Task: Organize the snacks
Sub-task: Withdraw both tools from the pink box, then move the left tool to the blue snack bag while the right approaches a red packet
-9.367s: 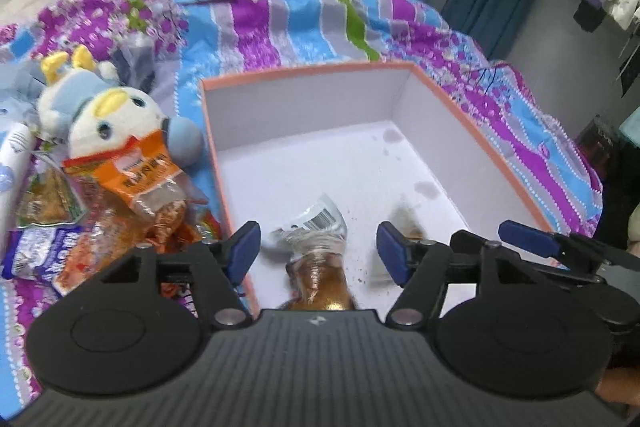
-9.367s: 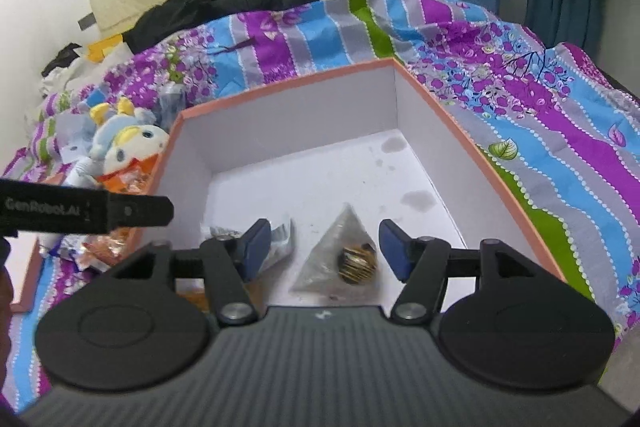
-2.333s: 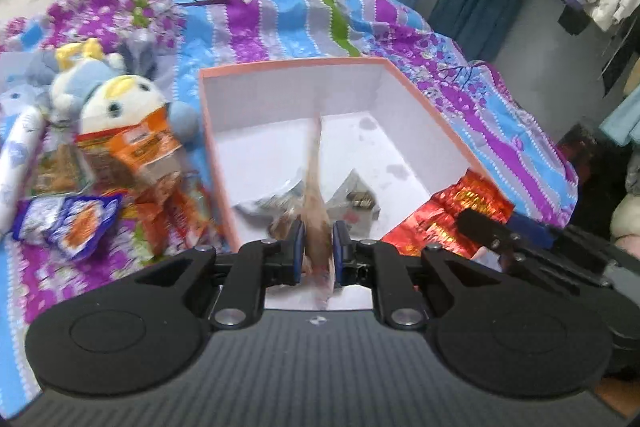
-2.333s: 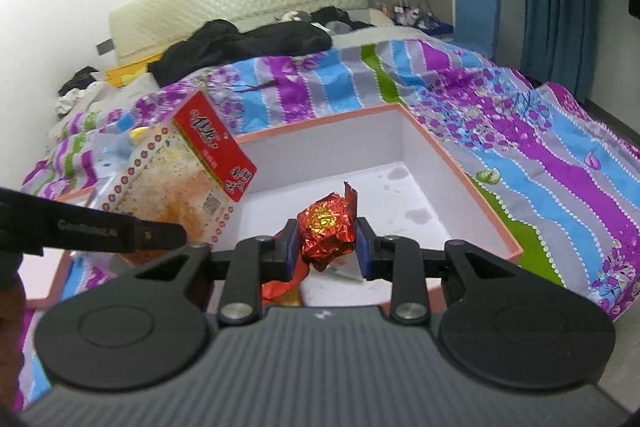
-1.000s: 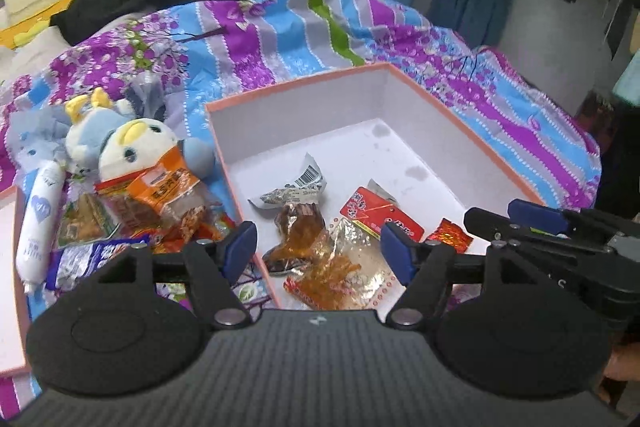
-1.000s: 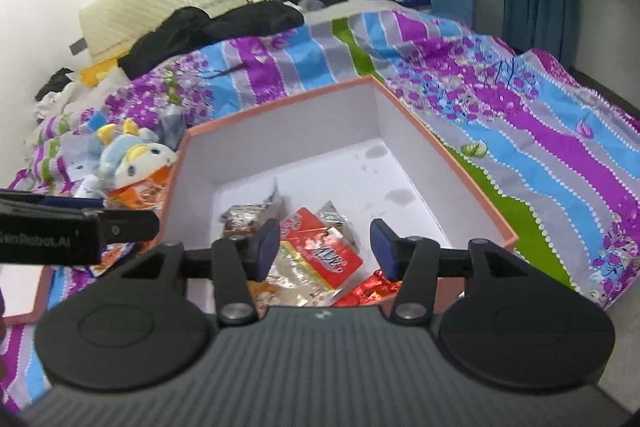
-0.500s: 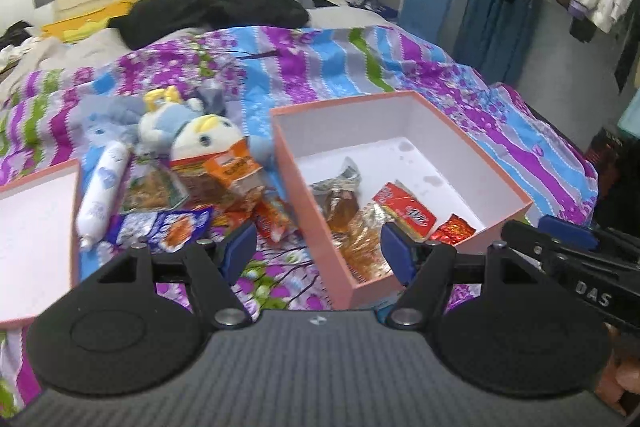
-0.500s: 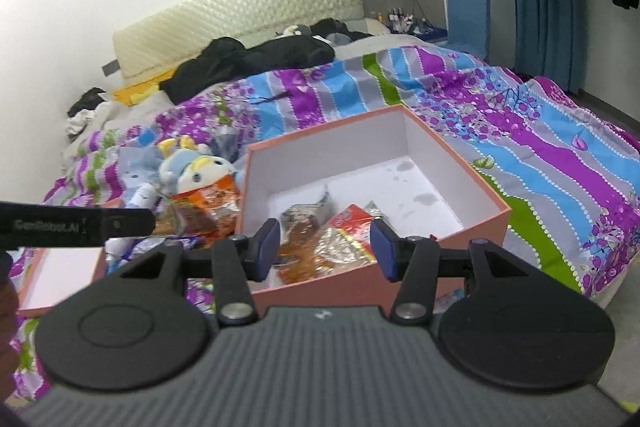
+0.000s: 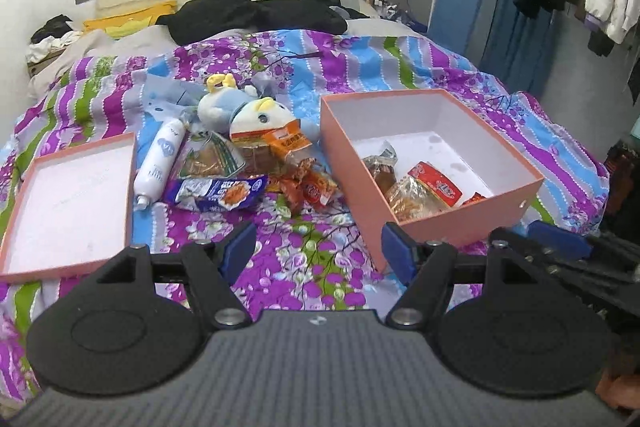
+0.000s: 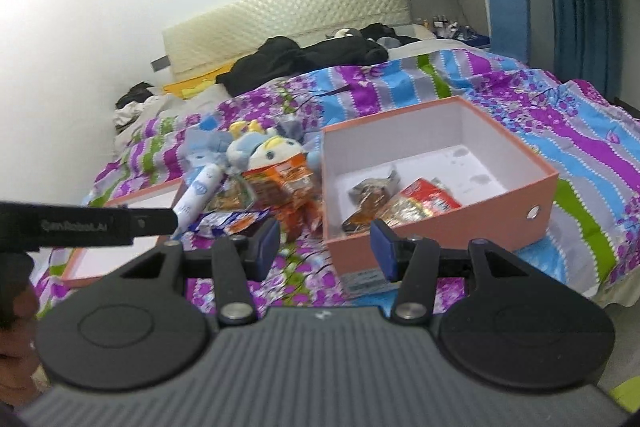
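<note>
Currently both grippers empty: left gripper point(image 9: 316, 250) and right gripper point(image 10: 325, 243) have jaws spread wide, held above the bedspread point(image 9: 304, 247), short of the pink box point(image 9: 460, 223). Box holds several snack packets point(image 9: 424, 187) at its near-left corner. More loose snacks point(image 9: 224, 189) lie piled left of the box, against a plush toy point(image 9: 256, 113). Box lid point(image 9: 68, 199) sits far left.

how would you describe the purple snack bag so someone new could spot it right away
Start at the open pink box on the striped bedspread, then look to the pile of snacks on the bed between it and the shallow pink lid. The purple snack bag lies flat at the pile's near edge, beside the white tube. It is the only blue-purple wrapper; its neighbours are orange and red.
</note>
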Motion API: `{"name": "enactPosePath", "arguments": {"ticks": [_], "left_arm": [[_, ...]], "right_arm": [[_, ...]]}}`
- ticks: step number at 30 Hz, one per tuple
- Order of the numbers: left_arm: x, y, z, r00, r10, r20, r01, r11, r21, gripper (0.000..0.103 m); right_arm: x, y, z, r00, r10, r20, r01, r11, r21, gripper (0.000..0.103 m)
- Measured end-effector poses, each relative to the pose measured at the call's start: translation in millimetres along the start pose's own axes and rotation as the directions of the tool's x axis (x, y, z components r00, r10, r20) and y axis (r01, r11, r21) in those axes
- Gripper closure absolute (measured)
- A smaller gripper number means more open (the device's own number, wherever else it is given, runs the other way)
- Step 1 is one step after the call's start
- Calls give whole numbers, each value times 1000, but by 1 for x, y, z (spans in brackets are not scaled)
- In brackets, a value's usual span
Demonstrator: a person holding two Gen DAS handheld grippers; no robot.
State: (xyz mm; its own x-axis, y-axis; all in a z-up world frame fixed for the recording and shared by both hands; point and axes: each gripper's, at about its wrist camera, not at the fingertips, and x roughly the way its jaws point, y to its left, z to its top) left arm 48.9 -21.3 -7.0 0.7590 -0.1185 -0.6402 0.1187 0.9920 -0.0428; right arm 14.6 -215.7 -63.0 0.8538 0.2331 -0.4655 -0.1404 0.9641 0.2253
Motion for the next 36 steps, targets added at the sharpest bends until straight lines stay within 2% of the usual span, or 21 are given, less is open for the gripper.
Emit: {"name": "enactPosePath", "arguments": {"ticks": [5, 10, 24, 25, 28, 30, 33, 36], "left_arm": [[-12, 6, -25, 1000, 14, -9, -15, 1000, -8, 29], [-6, 16, -37, 998, 51, -32, -51, 999, 15, 29], [59, 78, -35, 989, 81, -127, -92, 992, -90, 29], [66, 83, -34, 988, 84, -128, -97, 991, -98, 29], [88, 101, -27, 988, 87, -130, -103, 987, -119, 28], [104, 113, -23, 989, 74, -131, -93, 985, -144, 21], [130, 132, -16, 988, 43, -148, -72, 978, -195, 19], [155, 147, -11, 989, 0, -149, -35, 971, -237, 19]], "right_arm": [[-4, 16, -26, 999, 25, -33, -26, 999, -39, 51], [1, 30, -44, 998, 35, -50, -40, 995, -91, 50], [66, 56, -55, 998, -3, -66, -3, 996, -91, 50], [73, 58, -56, 997, -3, -75, -4, 996, -90, 48], [93, 66, -60, 998, 0, -68, -5, 997, -83, 25], [104, 73, -63, 998, 10, -55, -15, 996, -92, 19], [125, 80, -64, 999, 11, -38, -15, 996, -86, 19], [149, 87, -67, 998, -55, -8, 54, 995, -89, 20]]}}
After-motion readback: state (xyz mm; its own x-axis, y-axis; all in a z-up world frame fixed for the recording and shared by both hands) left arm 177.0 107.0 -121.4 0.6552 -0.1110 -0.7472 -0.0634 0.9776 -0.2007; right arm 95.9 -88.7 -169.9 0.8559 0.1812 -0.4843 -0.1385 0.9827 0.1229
